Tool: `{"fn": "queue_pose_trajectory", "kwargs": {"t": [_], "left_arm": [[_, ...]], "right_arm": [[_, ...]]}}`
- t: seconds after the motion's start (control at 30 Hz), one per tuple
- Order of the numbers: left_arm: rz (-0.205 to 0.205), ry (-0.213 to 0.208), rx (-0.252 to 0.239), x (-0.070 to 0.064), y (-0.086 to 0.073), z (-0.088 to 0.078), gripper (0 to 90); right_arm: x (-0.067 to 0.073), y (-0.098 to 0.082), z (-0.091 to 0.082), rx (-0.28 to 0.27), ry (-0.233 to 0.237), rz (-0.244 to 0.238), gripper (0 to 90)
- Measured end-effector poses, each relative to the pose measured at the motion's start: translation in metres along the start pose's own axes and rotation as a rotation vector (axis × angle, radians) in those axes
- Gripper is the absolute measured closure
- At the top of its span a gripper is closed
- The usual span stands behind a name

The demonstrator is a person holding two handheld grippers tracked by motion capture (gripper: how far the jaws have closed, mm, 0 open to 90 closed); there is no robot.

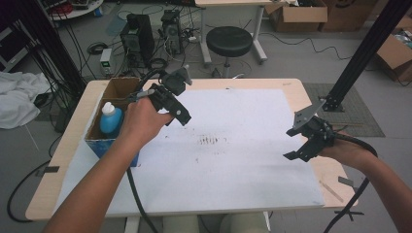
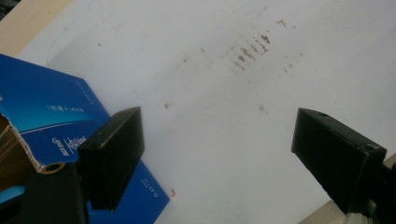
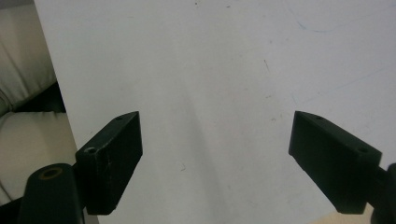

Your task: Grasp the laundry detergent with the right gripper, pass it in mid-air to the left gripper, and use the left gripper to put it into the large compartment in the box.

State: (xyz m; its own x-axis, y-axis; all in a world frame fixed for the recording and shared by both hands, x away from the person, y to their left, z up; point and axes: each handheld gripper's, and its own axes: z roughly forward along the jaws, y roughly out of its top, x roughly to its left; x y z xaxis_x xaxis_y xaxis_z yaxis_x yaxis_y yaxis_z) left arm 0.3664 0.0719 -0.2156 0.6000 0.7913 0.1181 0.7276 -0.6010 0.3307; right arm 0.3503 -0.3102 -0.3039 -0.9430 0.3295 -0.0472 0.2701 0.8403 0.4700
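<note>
Standing in box [image 1: 112, 92]: blue bottle [image 1: 110, 120].

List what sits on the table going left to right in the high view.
Blue cardboard box holding a blue bottle → left gripper → brown smudges on the white sheet → right gripper.

This is a lab or research workshop, not a home. Beyond the wooden counter [image 1: 291, 90], covered by a stained white sheet [image 1: 233, 160], two desktop computer towers [image 1: 137, 36] stand on the grey floor amid loose cables [image 1: 97, 47] and a power box [image 1: 106, 61]. A black round stool [image 1: 229, 41] sits near a second desk's legs. Cardboard boxes [image 1: 297, 14] are stacked at the far right, and a black metal frame post [image 1: 367, 48] rises beside the counter.
</note>
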Motion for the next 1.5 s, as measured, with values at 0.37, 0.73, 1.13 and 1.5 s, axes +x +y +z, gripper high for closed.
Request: {"fn": "queue_pose_trajectory", "kwargs": {"t": [0.37, 0.73, 1.13, 1.5], "left_arm": [[0.103, -0.021, 0.016, -0.013, -0.001, 0.008, 18.0], [0.153, -0.039, 0.025, -0.017, -0.009, 0.011, 18.2], [0.160, -0.044, 0.031, -0.015, -0.013, 0.012, 18.3], [0.160, -0.047, 0.031, -0.015, -0.013, 0.013, 18.4]], "right_arm": [[-0.002, 0.004, 0.004, 0.003, 0.003, -0.005, 17.2], [-0.003, 0.008, 0.006, 0.003, 0.004, -0.009, 17.1], [-0.001, 0.012, 0.008, -0.002, 0.010, -0.012, 17.1], [0.000, 0.011, 0.008, -0.002, 0.010, -0.017, 17.2]]}}
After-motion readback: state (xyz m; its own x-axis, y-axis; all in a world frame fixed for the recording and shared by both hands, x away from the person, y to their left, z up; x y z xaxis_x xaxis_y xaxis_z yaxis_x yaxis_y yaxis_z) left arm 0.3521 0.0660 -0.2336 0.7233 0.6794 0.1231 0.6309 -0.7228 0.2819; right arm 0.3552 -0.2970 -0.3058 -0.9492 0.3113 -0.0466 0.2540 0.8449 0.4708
